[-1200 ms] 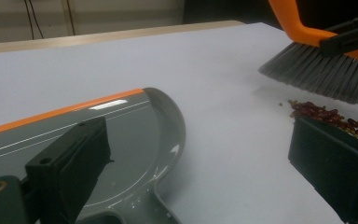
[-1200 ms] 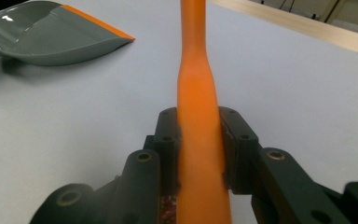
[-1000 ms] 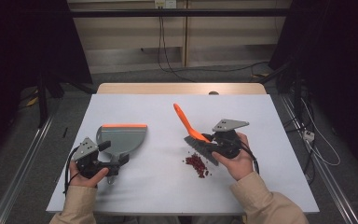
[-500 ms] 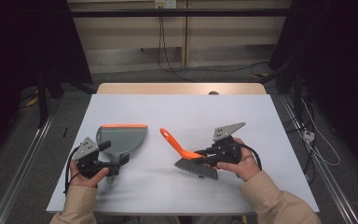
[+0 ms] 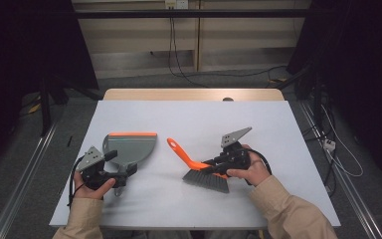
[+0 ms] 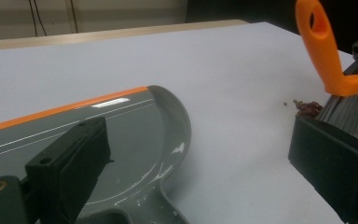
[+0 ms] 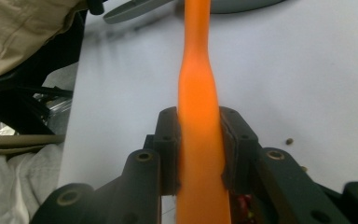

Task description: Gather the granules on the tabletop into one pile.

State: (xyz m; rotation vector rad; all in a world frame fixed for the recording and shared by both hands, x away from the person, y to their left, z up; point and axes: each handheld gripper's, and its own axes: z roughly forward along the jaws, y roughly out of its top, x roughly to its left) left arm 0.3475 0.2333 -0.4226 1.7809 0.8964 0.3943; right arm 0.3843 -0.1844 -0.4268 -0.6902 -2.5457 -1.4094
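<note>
High view first: the right hand sits low at five o'clock on the table, forearm angling in from the bottom edge, and its right gripper points toward nine o'clock. Right gripper view settles it: the fingers are pinching the orange handle of the brush, pads tight on both sides. Bristles are down on the table, handle tilting up toward ten o'clock. Left gripper view shows a small heap of dark red crumbs just at the bristle edge. Over at seven o'clock the left hand rests low, wrist level, and the left gripper has the grey dustpan by its handle. How tight those fingers press, I cannot tell. Dustpan lies flat, orange lip toward twelve o'clock, well apart from the brush.
</note>
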